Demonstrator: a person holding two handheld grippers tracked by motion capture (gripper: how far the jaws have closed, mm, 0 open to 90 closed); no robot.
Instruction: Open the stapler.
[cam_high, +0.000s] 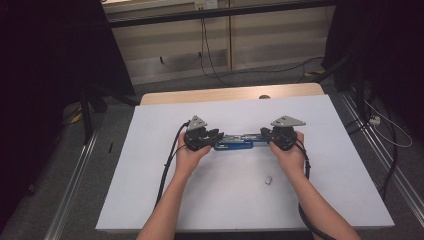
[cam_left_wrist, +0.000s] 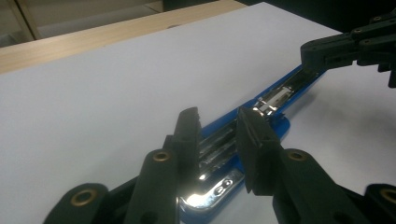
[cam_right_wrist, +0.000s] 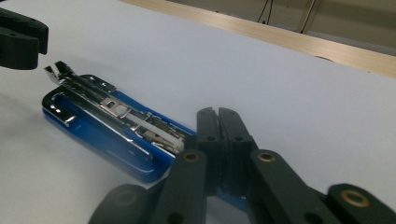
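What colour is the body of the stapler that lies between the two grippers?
The stapler has a blue body with shiny silver metal parts; the right gripper view shows it best.

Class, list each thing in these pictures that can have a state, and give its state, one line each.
blue stapler: lying flat on the table, opened out, metal magazine exposed
left gripper: jaws apart, astride one end of the stapler
right gripper: jaws together at the other end
small white piece: lying loose on the white table

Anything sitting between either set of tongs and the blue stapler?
Nothing visible. The opened blue stapler with the chrome magazine lies flat on the white tabletop, with the left tongs open and straddling one end and the right tongs closed at the other. The small white piece lies apart, nearer the person.
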